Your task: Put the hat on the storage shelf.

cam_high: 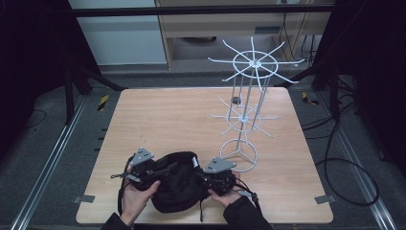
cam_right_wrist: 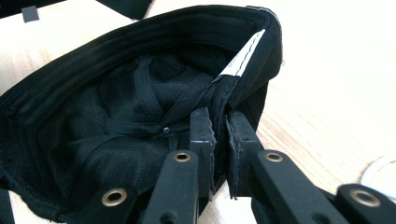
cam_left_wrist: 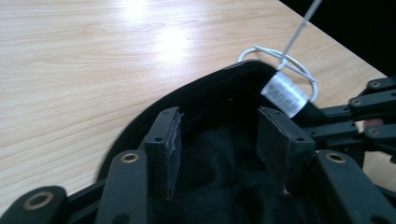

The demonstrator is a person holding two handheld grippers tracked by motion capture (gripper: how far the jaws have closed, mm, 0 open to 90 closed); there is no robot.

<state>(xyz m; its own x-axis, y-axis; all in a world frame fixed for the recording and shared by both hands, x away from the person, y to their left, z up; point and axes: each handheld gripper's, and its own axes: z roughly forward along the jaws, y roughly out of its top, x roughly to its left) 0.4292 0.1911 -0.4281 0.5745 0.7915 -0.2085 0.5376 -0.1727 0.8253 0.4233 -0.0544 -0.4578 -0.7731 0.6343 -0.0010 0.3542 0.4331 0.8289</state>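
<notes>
Black cap [cam_high: 176, 184], upside down with its hollow facing up, lies at the near edge of the wooden surface [cam_high: 182, 115] between two hands. At its left the left tongs [cam_left_wrist: 219, 140] stand apart over the hollow, gripping nothing. At its right the right tongs [cam_right_wrist: 220, 135] pinch the rim beside a white label [cam_right_wrist: 245, 56], with a white wire rack [cam_high: 246, 100] standing behind.

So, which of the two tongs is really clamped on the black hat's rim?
The right tongs: their pads pinch the black hat at its rim below the white label. The left tongs stand open, pads apart over the hat's inside.
</notes>
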